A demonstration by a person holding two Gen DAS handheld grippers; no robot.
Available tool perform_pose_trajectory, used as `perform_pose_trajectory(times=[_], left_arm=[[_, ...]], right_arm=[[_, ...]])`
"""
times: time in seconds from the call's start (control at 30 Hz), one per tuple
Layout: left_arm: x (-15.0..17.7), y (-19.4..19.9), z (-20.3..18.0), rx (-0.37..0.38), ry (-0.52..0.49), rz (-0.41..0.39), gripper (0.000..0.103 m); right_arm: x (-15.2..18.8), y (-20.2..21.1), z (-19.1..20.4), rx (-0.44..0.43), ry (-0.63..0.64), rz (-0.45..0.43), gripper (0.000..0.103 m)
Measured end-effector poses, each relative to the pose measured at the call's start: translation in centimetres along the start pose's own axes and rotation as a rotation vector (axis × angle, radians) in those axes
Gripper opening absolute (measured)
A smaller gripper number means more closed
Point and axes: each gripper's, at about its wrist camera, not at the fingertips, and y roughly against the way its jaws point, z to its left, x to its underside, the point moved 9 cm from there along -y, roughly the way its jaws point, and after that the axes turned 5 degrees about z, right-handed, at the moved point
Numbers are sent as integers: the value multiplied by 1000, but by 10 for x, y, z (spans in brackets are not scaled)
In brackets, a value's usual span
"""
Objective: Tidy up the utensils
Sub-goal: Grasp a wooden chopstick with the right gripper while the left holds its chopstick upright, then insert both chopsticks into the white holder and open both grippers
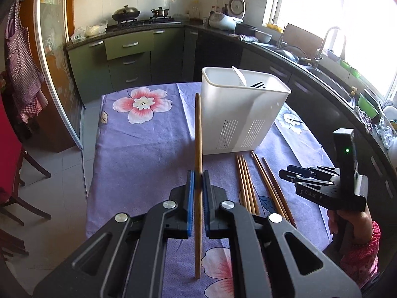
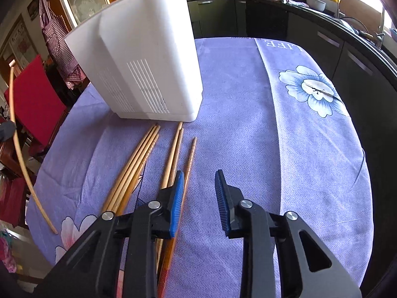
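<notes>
My left gripper [image 1: 197, 173] is shut on one wooden chopstick [image 1: 197, 129], held lifted and lengthwise in front of the white utensil holder [image 1: 238, 114]. That held chopstick [image 2: 17, 136] also shows at the left edge of the right wrist view. A white spoon [image 1: 239, 75] and a dark utensil [image 1: 258, 84] stand in the holder. Several loose chopsticks [image 2: 134, 171] lie on the purple cloth before the holder [image 2: 148, 57]. Low over them my right gripper [image 2: 199, 173] is open with only cloth in its gap. One chopstick [image 2: 189, 159] runs under its left finger. The right gripper [image 1: 285, 172] appears at the right of the left wrist view.
The table wears a purple flowered cloth [image 1: 148, 149]. A red chair [image 2: 34, 99] stands off its left side. Dark kitchen counters with a sink and tap [image 1: 322, 49] curve along the back and right. A hand in a pink sleeve [image 1: 357, 233] holds the right gripper.
</notes>
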Motion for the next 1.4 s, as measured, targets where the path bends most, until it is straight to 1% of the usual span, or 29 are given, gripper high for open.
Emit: perform_pose_trajectory(times=[0.03, 0.1, 0.17, 0.3, 0.37, 0.57, 0.63, 0.7, 0.87, 1.0, 1.27, 1.4], left_arm=[[1, 4, 1, -2, -2, -15, 6], [4, 12, 2, -10, -4, -40, 7], [7, 17, 3, -17, -8, -56, 7], [9, 20, 7, -11, -8, -64, 7], [9, 21, 7, -9, -10, -66, 7], [11, 22, 5, -3, -20, -68, 7], [11, 22, 4, 0, -20, -67, 7], [11, 22, 4, 0, -24, -67, 7], [10, 22, 3, 0, -29, -65, 7], [11, 22, 3, -4, -35, -60, 7], [12, 24, 0, 9, -39, -51, 7], [10, 29, -3, 8, -45, -59, 7]], right_arm=[[0, -3, 1, 4, 2, 5, 26], [-2, -8, 5, 13, 10, 12, 22], [-3, -10, 8, 27, 20, 14, 22], [-5, -18, 13, 59, 43, 29, 19], [-6, -22, 14, 82, 50, 40, 14], [-7, -28, 20, 123, 65, 59, 13], [-9, -30, 22, 125, 65, 64, 13], [-9, -30, 24, 129, 77, 64, 8], [-9, -28, 24, 108, 54, 62, 7], [-14, -7, 25, 72, 45, 1, 6], [-29, 78, 29, -10, 21, -183, 7], [-28, 112, 30, -32, 17, -247, 7]])
